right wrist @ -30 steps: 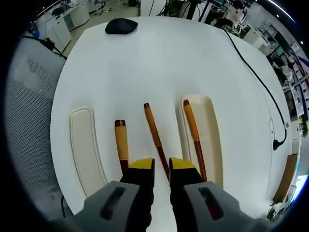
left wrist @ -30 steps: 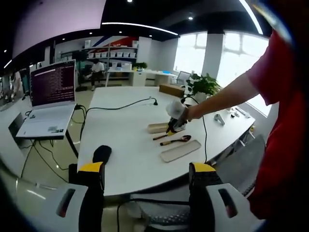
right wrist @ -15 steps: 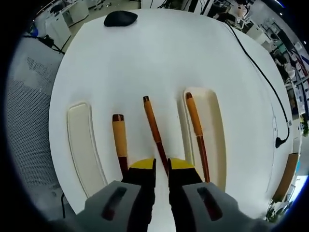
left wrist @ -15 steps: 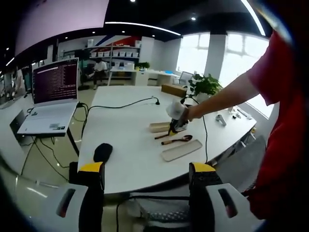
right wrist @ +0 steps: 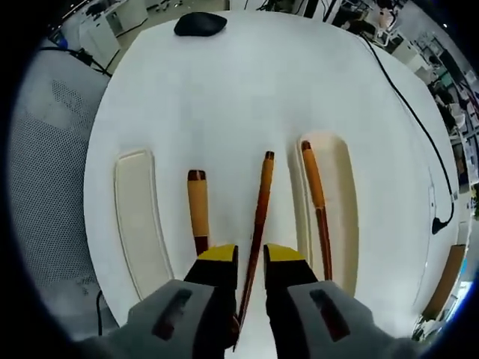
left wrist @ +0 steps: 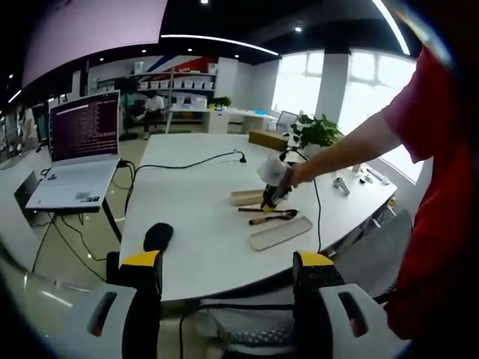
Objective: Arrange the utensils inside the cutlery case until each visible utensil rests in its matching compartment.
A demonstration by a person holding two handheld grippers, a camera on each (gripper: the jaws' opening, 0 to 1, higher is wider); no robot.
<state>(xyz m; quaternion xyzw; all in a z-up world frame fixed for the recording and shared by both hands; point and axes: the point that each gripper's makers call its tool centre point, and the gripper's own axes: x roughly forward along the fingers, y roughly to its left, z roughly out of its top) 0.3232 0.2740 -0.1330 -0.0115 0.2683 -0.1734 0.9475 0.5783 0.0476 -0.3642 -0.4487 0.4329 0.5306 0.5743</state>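
In the right gripper view my right gripper [right wrist: 251,253] is shut on a thin brown utensil [right wrist: 261,196], whose far tip leans right, toward the case. The cream cutlery case [right wrist: 346,224] lies right of it and holds an orange-handled utensil [right wrist: 313,179]. A utensil with a pale wooden handle [right wrist: 197,213] lies on the white table [right wrist: 247,90] to the left of the jaws. The case lid [right wrist: 138,221] lies further left. In the left gripper view my left gripper [left wrist: 228,263] is open and empty at the table's near edge. The right gripper [left wrist: 271,198] hovers over the utensils [left wrist: 271,215] there.
A black mouse [right wrist: 200,24] [left wrist: 159,236] lies near the table's edge. A black cable [right wrist: 408,112] runs across the table beyond the case. An open laptop [left wrist: 78,149] stands on a side desk at the left. A person's arm [left wrist: 352,146] in a red sleeve reaches in from the right.
The thin brown utensil in my right gripper has swung: its far tip pointed left of the jaws before and now points right, toward the case. The left gripper has stayed put.
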